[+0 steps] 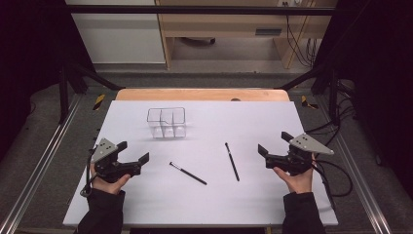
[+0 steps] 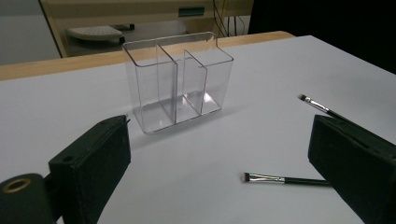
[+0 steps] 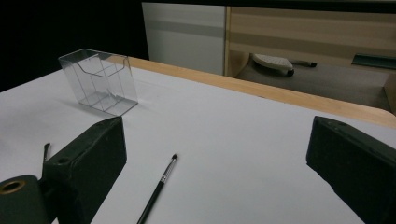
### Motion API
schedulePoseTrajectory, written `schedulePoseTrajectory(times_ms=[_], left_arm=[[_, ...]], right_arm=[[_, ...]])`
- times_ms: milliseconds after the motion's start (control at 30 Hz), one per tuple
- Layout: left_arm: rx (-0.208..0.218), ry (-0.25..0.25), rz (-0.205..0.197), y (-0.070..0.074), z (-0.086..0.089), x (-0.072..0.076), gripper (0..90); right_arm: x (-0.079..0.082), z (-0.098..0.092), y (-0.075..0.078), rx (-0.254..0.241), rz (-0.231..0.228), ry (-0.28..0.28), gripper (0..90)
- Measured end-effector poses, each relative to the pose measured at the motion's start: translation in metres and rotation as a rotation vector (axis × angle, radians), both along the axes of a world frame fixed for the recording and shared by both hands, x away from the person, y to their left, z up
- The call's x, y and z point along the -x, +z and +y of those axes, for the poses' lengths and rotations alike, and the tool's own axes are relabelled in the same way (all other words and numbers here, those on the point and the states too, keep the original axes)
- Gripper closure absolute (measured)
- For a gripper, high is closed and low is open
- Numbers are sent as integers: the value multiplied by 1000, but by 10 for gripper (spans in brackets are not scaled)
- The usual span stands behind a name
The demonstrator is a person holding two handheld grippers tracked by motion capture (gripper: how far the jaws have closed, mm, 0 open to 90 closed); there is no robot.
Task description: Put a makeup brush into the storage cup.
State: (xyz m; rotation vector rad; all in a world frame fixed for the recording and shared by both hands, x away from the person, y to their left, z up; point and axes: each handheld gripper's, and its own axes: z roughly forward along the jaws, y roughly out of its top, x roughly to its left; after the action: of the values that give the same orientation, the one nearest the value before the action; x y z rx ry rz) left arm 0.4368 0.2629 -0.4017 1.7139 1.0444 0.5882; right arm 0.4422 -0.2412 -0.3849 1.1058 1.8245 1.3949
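Both of your grippers stand with jaws spread wide and nothing between them. Take the clear acrylic organizer (image 1: 167, 122) as your landmark: two thin makeup brushes lie on the white table (image 1: 253, 117) on your side of it. The left brush (image 1: 188, 173) lies slantwise, bristle tip toward your left gripper (image 1: 133, 153), which is nearer it. The right brush (image 1: 232, 161) runs nearly straight toward you, nearer your right gripper (image 1: 273, 145).
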Motion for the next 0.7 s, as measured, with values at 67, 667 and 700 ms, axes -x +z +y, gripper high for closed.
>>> schedulePoseTrajectory(times_ms=[67,667,700], left_arm=[[-1,0,1,0,-2,0,51],[-44,-6,40,-11,-31,4,52],[-44,-6,40,-11,-31,4,52]], right_arm=[[0,-1,-1,3,7,-6,55],[2,3,-6,23,36,-9,51],[2,3,-6,23,36,-9,51]])
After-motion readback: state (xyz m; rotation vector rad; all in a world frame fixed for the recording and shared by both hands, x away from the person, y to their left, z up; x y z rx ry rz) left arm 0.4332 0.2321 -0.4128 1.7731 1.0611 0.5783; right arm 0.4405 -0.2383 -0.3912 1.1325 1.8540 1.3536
